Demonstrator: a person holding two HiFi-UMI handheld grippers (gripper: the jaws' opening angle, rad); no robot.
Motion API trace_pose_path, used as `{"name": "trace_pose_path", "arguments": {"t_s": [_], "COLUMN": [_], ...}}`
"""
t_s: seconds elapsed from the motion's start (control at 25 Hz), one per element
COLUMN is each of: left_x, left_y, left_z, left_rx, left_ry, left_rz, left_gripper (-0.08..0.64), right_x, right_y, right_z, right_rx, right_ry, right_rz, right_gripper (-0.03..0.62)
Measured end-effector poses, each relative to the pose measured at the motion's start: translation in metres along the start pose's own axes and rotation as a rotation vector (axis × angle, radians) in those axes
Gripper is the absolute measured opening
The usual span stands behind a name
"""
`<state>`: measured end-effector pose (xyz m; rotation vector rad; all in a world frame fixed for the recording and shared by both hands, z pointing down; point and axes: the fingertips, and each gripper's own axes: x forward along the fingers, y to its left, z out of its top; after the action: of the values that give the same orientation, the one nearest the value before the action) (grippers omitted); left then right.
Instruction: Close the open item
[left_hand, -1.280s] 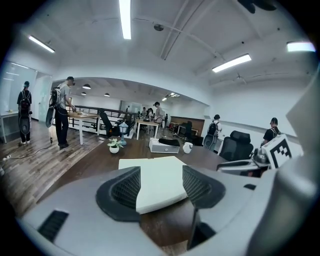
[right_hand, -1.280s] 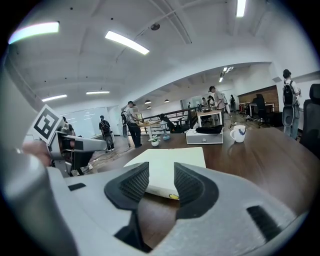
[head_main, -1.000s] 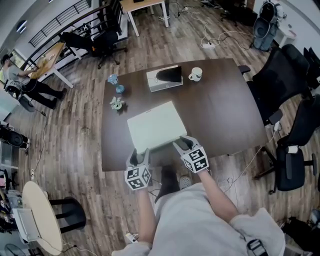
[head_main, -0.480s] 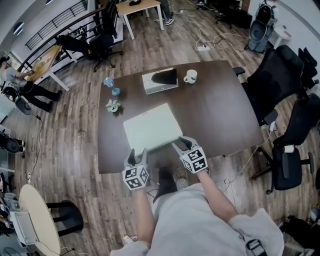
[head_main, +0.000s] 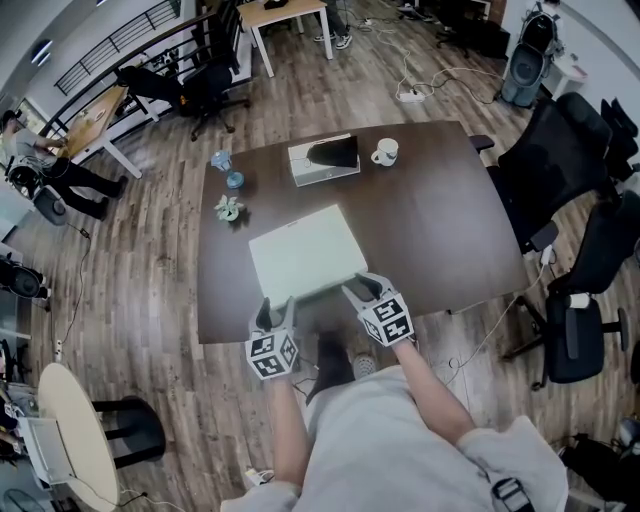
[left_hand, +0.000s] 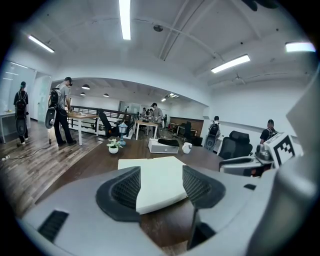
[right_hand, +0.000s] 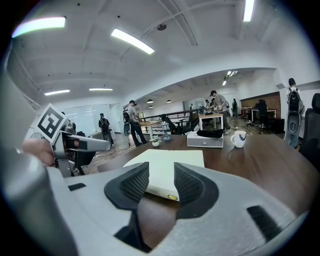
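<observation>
Left gripper (head_main: 277, 312) and right gripper (head_main: 360, 291): both sets of jaws apart, nothing held, at the near edge of the dark table (head_main: 440, 225).
Left gripper's jaws stop just short of the white laptop (head_main: 305, 252), which lies flat, lid down, directly ahead of both grippers. Right gripper's parted jaws face its near right corner without touching. Farther ahead stand a small potted plant (head_main: 232, 207), a grey box (head_main: 312, 166) and a white mug (head_main: 386, 152).
</observation>
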<state>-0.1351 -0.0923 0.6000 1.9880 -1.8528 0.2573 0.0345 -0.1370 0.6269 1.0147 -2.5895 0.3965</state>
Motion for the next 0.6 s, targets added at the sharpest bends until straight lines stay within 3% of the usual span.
{"name": "trace_pose_path", "arguments": {"t_s": [0.6], "left_x": [-0.0044], "left_y": [0.0027], "left_z": [-0.0029], "left_rx": [-0.006], "left_ry": [-0.002], "left_rz": [0.01], "left_gripper": [0.253], "right_x": [-0.0005], "right_y": [0.0062], "right_z": [-0.0035], "right_rx": [-0.015], "right_ry": [0.013], "right_rz": [0.017], "right_gripper": [0.143]}}
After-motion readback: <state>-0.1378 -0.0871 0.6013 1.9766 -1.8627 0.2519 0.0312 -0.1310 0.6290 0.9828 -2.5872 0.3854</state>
